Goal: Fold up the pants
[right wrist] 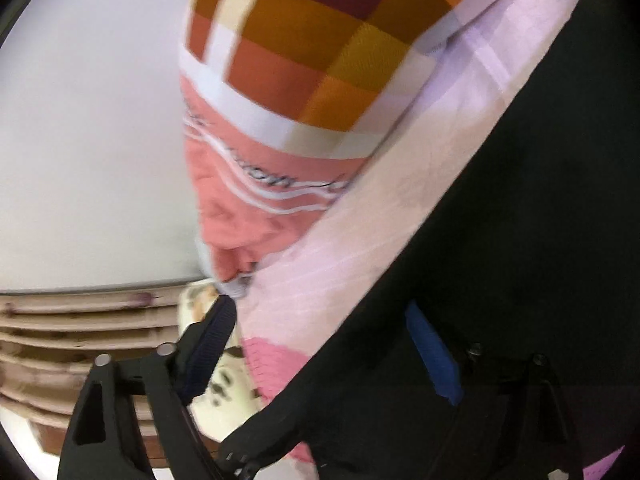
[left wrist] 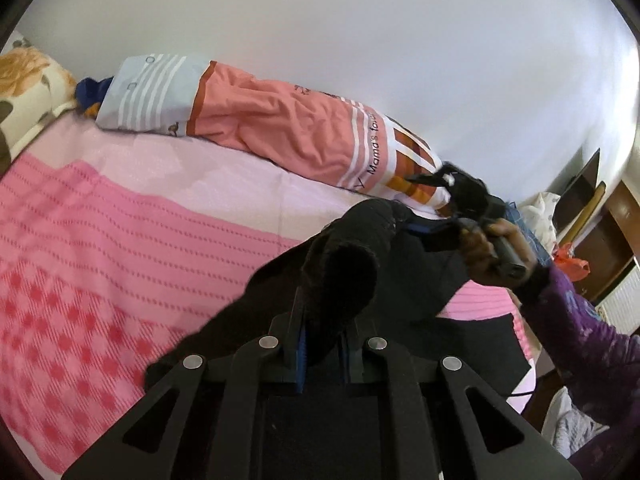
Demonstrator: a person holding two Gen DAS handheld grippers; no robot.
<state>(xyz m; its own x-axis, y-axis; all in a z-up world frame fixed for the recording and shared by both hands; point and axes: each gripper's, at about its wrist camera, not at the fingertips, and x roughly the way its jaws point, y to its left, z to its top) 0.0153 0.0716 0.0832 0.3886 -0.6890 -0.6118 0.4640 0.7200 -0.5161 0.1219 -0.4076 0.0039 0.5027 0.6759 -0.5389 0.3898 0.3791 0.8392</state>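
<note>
- Gripping a bunched fold of the black pants [left wrist: 352, 280], the left gripper [left wrist: 322, 354] has its jaws closed narrow on the cloth, lifted above the bed
- Right gripper [right wrist: 336, 356]: blue-padded fingers [right wrist: 434, 354] stand wide apart in its own view; black fabric lies across one finger, but whether any is pinched cannot be told
- Step in hand, as judged: early in the fold, the garment being raised and carried over, no finished crease visible
- Next move, as judged, calls for both grippers to pull the cloth taut and level, then lay it flat with edges matched
- Pants condition: dark, soft, limp, rumpled; they drape from the left gripper toward the person's right hand [left wrist: 494, 246] and down onto the pink blanket [left wrist: 100, 240]
- Farther off: a salmon printed bolster [left wrist: 280, 128] lies along the white wall [left wrist: 400, 40], well apart from the pants
</note>
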